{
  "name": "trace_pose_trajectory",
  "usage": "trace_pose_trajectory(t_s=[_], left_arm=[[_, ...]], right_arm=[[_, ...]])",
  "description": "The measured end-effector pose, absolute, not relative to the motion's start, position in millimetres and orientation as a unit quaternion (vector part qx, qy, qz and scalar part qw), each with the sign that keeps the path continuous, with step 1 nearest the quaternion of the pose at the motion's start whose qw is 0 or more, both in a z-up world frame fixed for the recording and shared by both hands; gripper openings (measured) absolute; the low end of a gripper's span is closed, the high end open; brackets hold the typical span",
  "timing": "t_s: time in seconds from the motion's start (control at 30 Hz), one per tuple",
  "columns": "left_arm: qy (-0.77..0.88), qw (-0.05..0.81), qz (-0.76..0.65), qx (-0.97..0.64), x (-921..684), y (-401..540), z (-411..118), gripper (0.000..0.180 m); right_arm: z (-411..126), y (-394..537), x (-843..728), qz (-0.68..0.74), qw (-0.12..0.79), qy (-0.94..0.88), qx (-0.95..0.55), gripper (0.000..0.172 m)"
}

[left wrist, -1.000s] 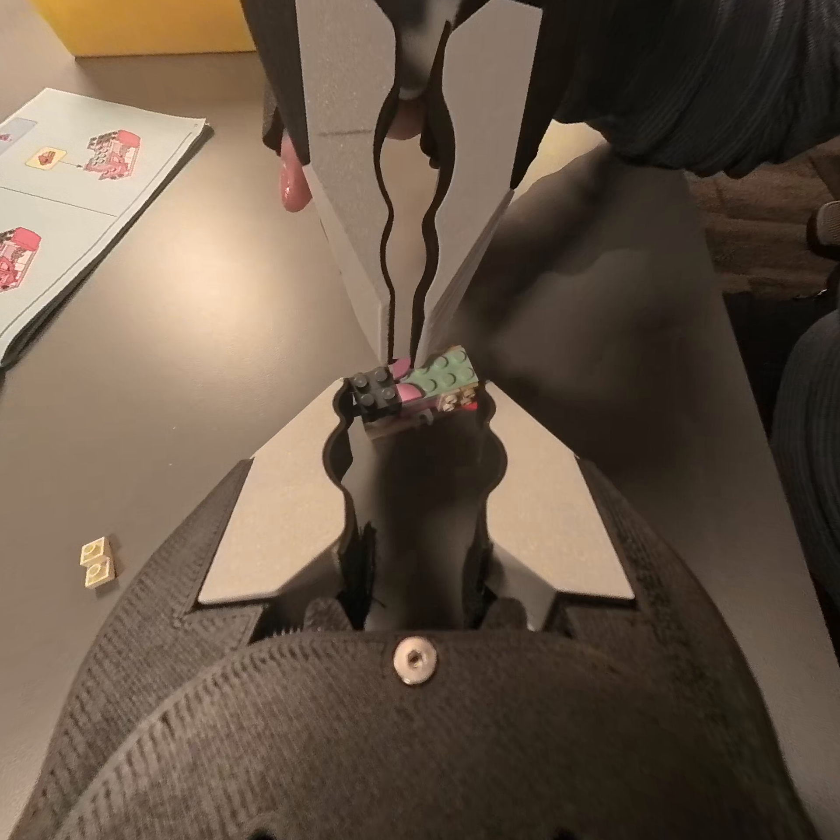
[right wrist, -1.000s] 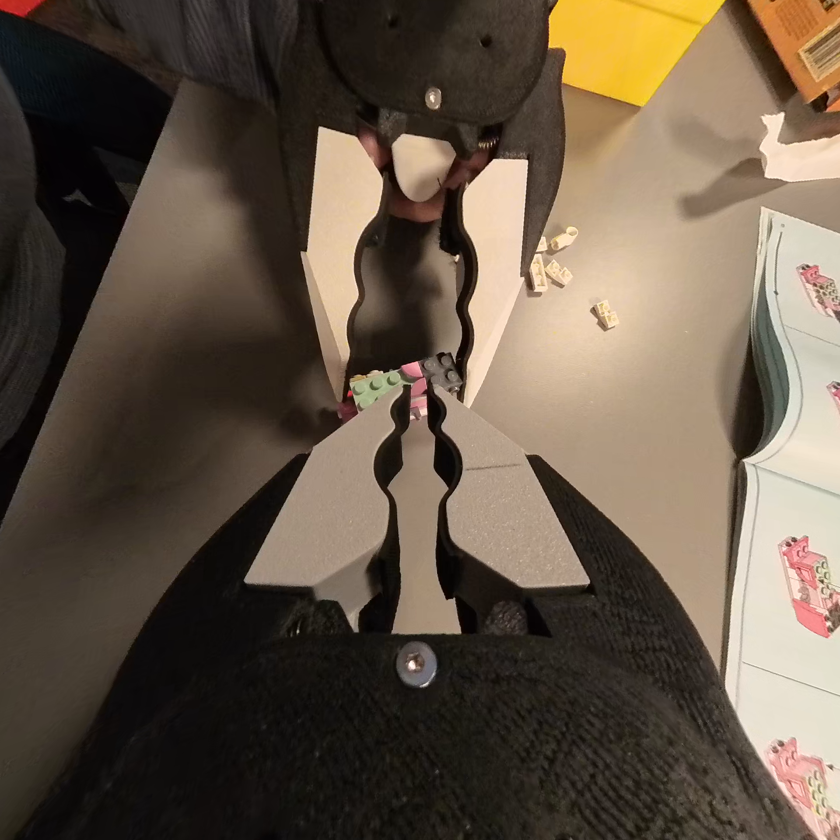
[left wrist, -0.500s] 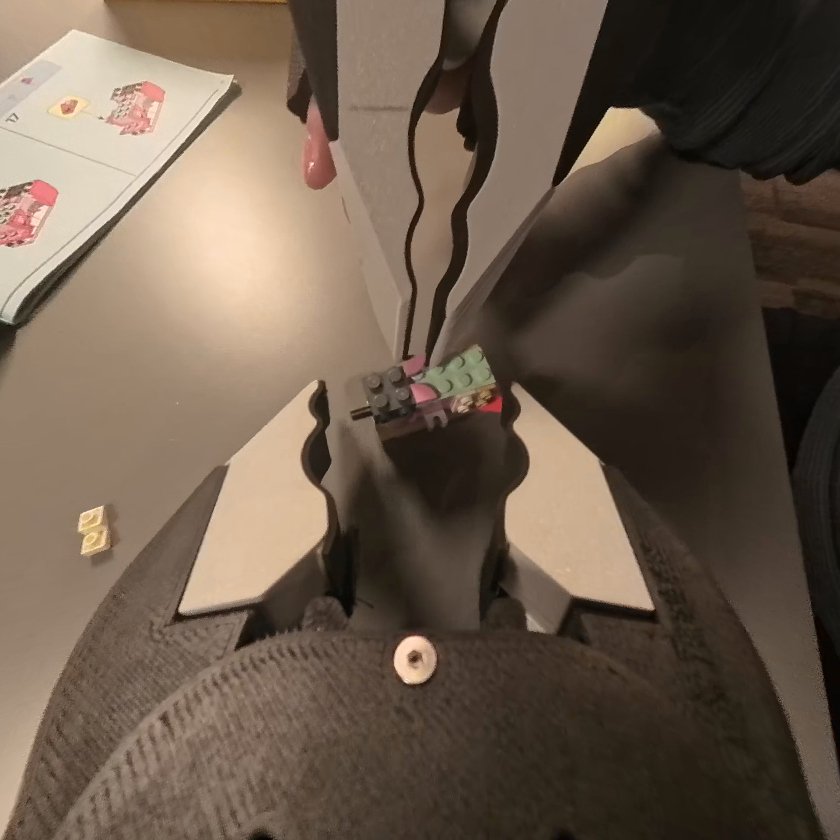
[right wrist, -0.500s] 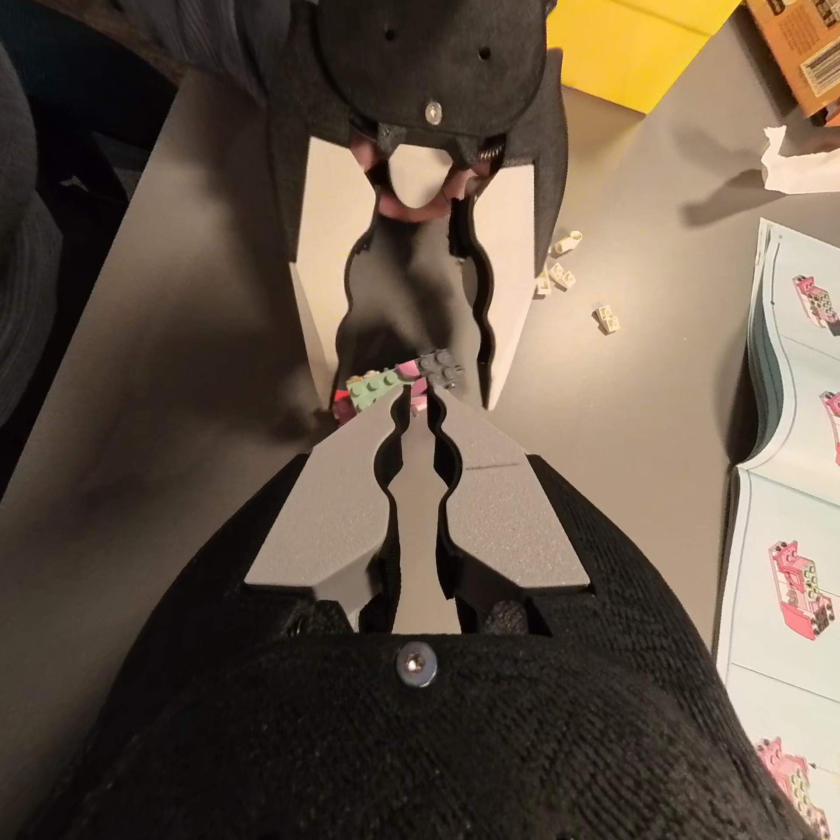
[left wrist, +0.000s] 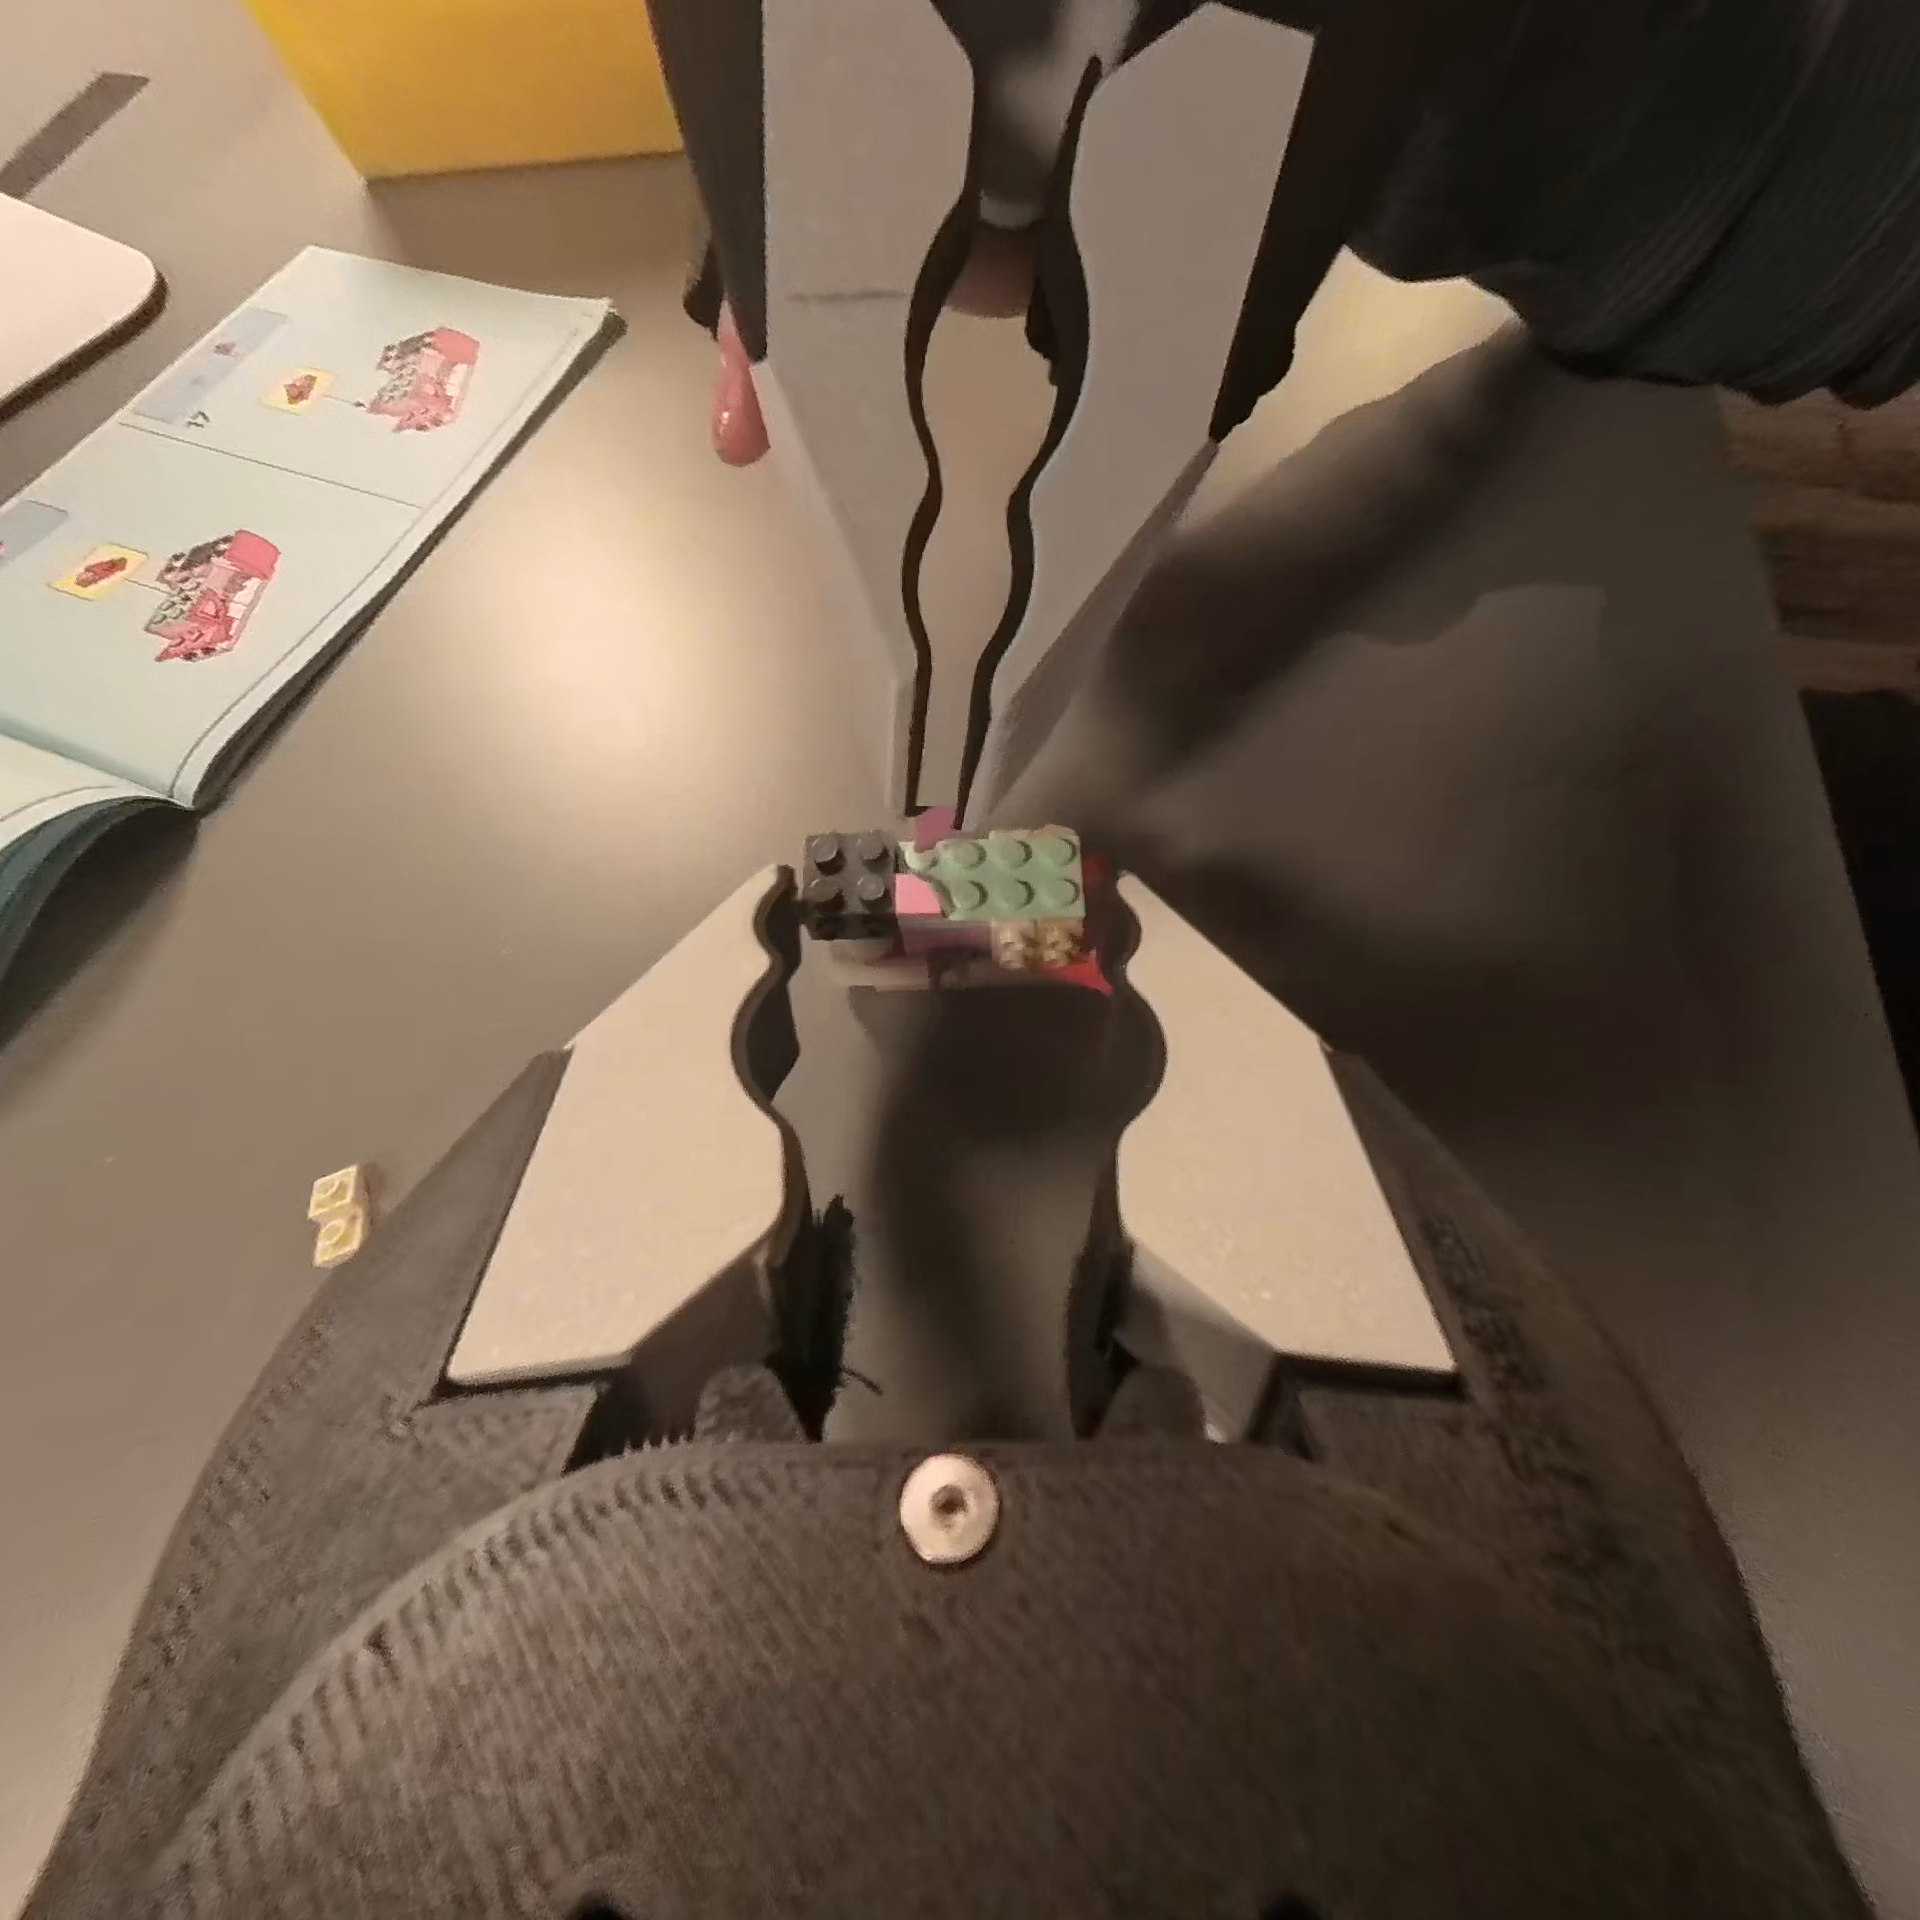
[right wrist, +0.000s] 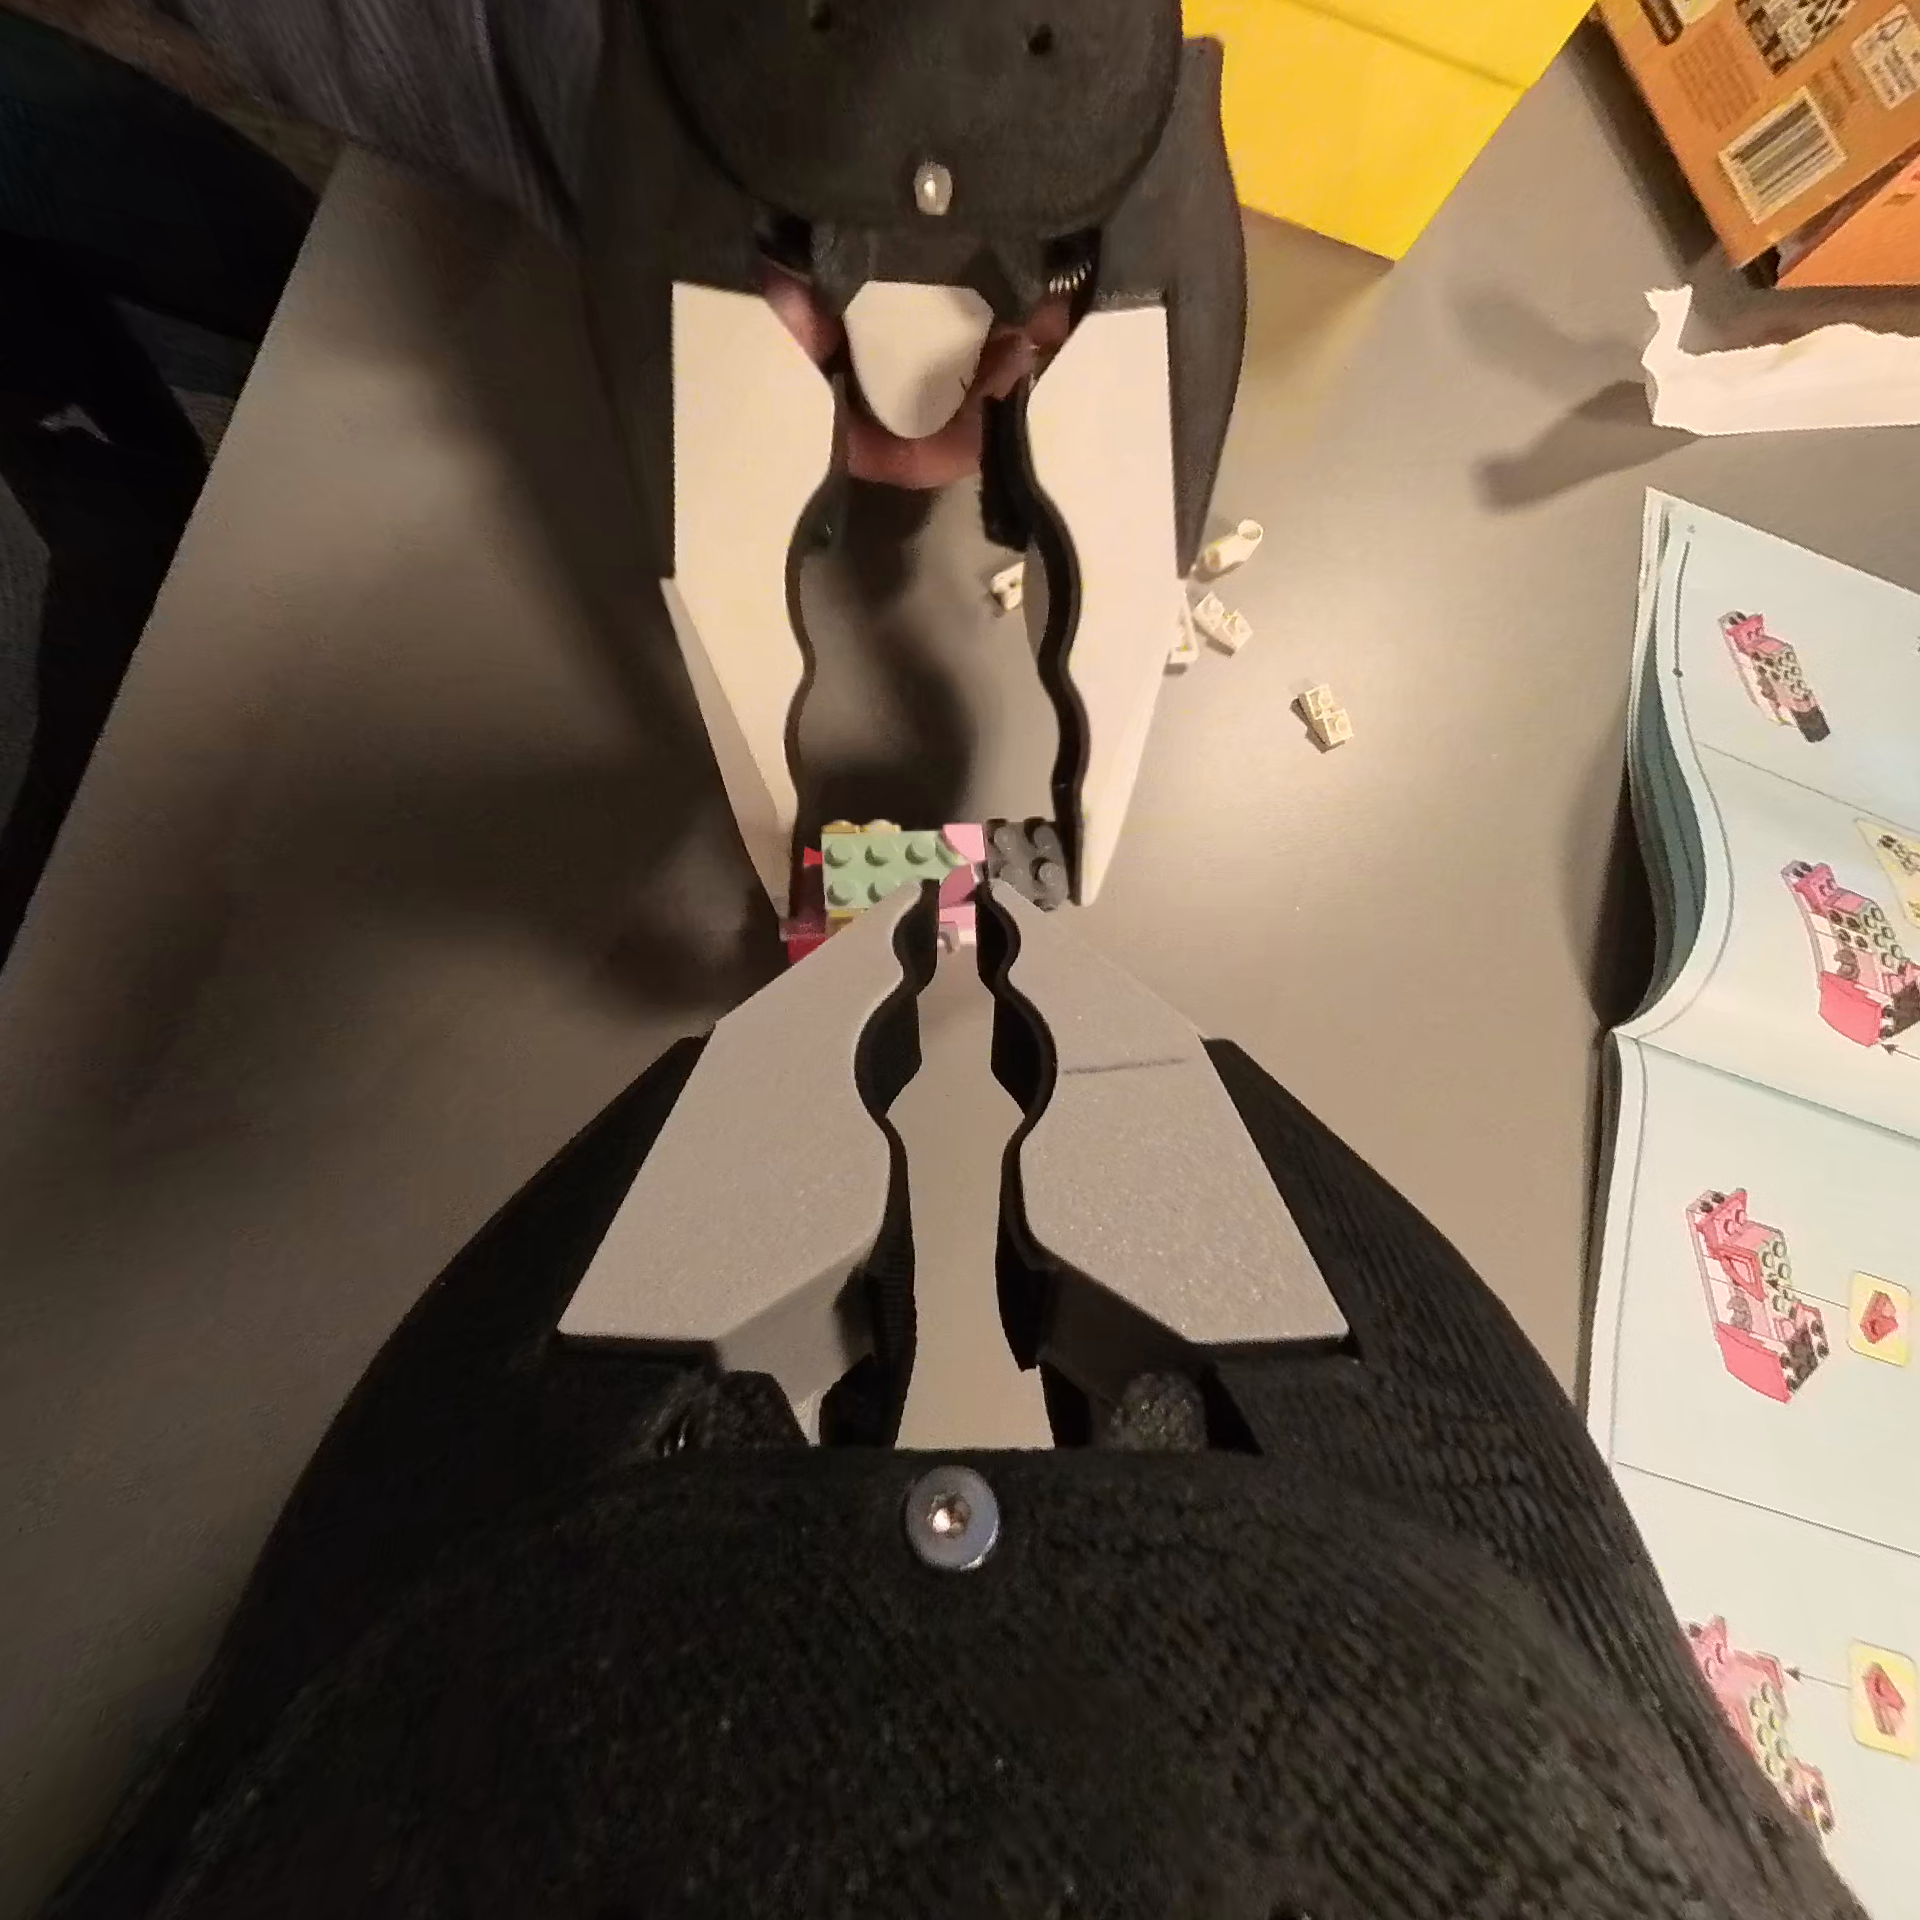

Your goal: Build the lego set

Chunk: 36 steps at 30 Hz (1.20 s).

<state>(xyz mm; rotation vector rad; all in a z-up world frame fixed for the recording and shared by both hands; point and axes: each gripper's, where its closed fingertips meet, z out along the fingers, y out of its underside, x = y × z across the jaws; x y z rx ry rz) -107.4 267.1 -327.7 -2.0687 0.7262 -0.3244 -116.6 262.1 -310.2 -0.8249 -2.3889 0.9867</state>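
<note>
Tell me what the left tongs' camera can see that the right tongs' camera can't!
Only the left view shows the pale rounded tray corner at the far left edge. Only the right view shows the brown cardboard box, the crumpled white paper and the loose white bricks. Both show the little brick model, pinched by the right tongs with the left tongs around its ends, plus the instruction booklet, the yellow box and the grey table.
</note>
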Motion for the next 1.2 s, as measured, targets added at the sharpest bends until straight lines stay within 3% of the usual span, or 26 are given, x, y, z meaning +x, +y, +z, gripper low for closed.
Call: trace_pose_trajectory(t_s=[1.2], left_arm=[[0.241,0.448,-0.102,-0.855,-104.1,273.6,-328.3,0.053]], right_arm=[[-312.3,268.4,-116.2,0.327,0.207,-0.862,-0.328,0.005]])
